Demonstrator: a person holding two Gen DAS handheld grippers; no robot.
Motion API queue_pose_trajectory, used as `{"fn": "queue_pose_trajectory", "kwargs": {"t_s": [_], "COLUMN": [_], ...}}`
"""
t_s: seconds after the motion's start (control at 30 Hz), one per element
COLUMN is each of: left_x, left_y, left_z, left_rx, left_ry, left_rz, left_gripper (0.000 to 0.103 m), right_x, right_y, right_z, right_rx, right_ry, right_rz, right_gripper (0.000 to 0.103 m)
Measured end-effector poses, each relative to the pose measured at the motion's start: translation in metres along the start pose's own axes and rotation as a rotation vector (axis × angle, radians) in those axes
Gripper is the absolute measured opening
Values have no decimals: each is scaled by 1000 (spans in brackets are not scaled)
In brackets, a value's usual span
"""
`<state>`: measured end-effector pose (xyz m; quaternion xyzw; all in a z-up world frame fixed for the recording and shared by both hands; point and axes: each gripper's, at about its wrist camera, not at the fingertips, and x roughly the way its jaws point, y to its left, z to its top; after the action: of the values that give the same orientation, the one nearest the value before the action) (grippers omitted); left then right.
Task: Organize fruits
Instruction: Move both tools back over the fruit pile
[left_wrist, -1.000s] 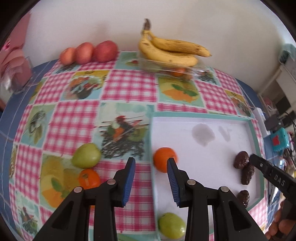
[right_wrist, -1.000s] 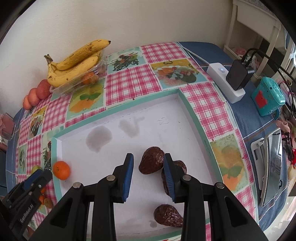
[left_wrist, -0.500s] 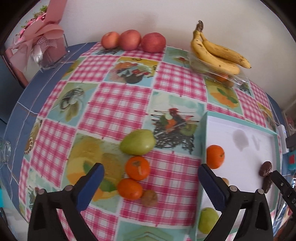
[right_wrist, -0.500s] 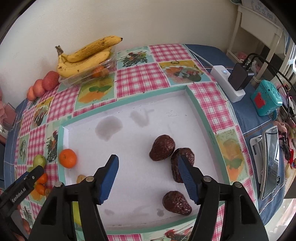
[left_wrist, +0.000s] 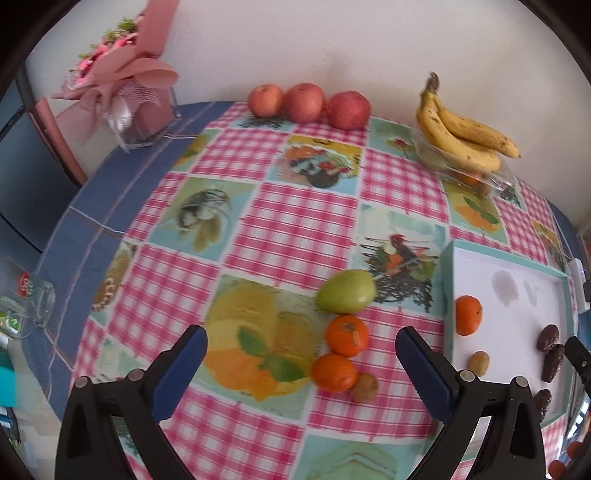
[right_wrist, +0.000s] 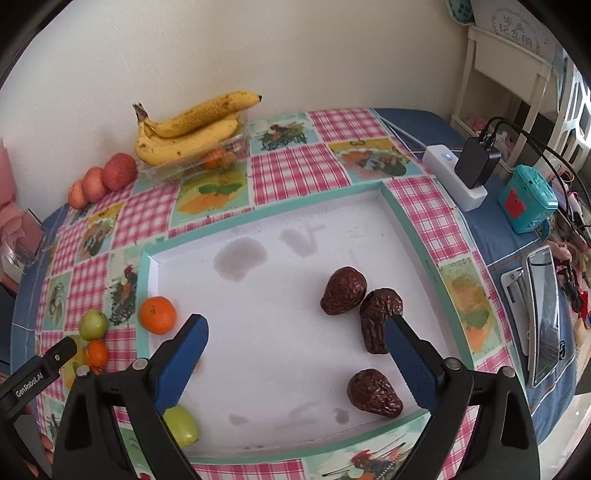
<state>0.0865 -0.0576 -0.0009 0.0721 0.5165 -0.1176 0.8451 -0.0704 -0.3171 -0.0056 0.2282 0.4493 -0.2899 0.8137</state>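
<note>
The left claw, black with blue pads, stands spread wide and grips nothing; its jaws hang above the pink-checked tablecloth with fruit pictures that covers the counter. Between the pads, on the cloth, lie two small orange tangerines, touching each other, with a small brown round fruit against the nearer one and a green pear-shaped fruit just beyond the farther one. The right claw, of the same make, is opening, its jaws already far apart and empty, over the shallow white cardboard tray with a teal rim. In the tray, nearest the right pad, sits one dark brown wrinkled dried fruit; two more dark wrinkled dried fruits lie touching each other a little farther in, one partly behind the right pad. On the tray's opposite side a green fruit rests at the near edge, partly hidden by the left pad, and an orange tangerine sits by the tray's wall farther on. The left wrist view also shows a small tan round fruit inside the tray. Grey damp stains mark the tray floor. Farther back, a clear plastic punnet carries a bunch of yellow spotted bananas on top, with something orange inside. Three red apples line up by the wall.
</note>
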Motion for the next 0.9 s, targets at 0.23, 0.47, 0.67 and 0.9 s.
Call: {"fn": "queue_pose_trajectory", "kwargs": {"t_s": [0.23, 0.47, 0.67, 0.9], "left_x": [-12, -19, -21, -18], "left_y": [24, 45, 69, 77], "left_z": [0, 8, 12, 13], "left_rx": [-39, -56, -113, -135], "left_ry": [-13, -37, -34, -18], "left_rz": [10, 31, -4, -22], "left_gripper": [103, 103, 103, 103], "right_x": [-8, -10, -14, -14], "right_y": [14, 47, 66, 94], "right_z": [-5, -12, -12, -18], "right_rx": [-12, -125, -164, -221], "right_ry": [-9, 19, 28, 45], "right_rz": [14, 38, 81, 133], "right_gripper": [96, 96, 96, 96]}}
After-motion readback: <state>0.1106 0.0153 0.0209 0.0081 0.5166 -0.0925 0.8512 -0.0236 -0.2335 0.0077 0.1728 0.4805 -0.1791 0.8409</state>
